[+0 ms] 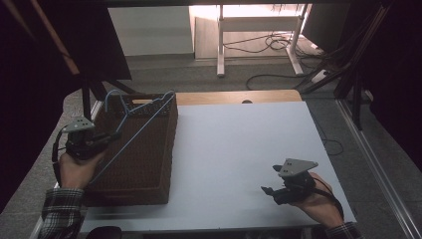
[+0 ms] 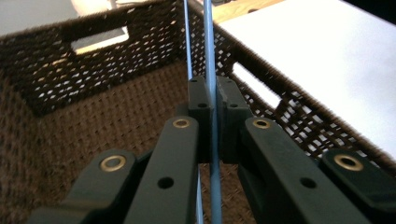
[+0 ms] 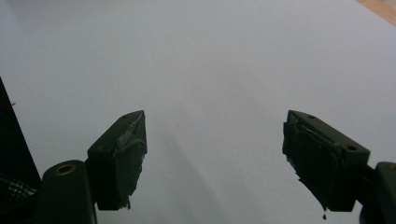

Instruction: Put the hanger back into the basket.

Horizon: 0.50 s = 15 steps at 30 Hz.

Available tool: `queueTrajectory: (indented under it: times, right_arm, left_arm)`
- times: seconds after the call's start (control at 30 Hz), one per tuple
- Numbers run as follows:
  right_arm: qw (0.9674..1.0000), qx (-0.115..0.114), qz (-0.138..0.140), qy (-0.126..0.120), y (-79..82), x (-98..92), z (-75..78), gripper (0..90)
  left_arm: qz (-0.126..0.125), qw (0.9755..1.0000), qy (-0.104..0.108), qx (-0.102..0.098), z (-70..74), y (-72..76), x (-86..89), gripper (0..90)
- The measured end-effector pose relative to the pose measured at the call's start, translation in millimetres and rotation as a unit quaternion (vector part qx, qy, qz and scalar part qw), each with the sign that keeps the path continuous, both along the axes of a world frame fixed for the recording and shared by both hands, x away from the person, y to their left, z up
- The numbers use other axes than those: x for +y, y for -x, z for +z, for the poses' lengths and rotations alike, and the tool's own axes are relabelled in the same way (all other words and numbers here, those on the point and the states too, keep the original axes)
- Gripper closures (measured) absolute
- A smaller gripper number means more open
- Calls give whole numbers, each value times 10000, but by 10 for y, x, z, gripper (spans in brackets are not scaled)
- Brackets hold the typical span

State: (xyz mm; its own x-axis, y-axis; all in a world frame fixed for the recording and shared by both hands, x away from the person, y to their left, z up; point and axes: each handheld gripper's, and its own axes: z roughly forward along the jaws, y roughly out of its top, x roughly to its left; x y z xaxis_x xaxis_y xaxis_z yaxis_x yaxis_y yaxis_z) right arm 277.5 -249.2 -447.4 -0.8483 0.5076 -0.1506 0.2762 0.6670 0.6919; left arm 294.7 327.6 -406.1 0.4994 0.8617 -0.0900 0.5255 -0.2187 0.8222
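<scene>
So the blue hanger (image 2: 211, 70) is right in my left claw (image 1: 110, 136) — its thin wire runs straight up between the two pads and out ahead of the claw, over the open top of the basket. From above you can see the hanger (image 1: 142, 113) slanting from the claw up to the far end of the basket, its hook sticking up past the far rim.

The brown wicker basket (image 1: 149, 154) sits directly under and ahead of the left claw. In the left gripper view I'm looking down into it, and the woven floor (image 2: 102, 121) below the claw looks bare — the hanger isn't lying in there, it's in my grip above it. The cut-out handles show in the far and right-hand walls.

Left claw: clamped tight on the hanger wire, pads pinched against it. My right claw (image 1: 271, 190) is well off to the side over the white table (image 3: 210, 60), jaws spread wide, nothing between them, touching nothing.
</scene>
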Motion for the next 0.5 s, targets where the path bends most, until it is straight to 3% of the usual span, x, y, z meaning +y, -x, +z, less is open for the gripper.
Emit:
queueTrajectory:
  times: [0.5]
  right_arm:
    - [9999, 33, 50, 121, -4, 15, -33, 223]
  left_arm:
    - [3, 9987, -74, 504, -315, -151, 107, 872]
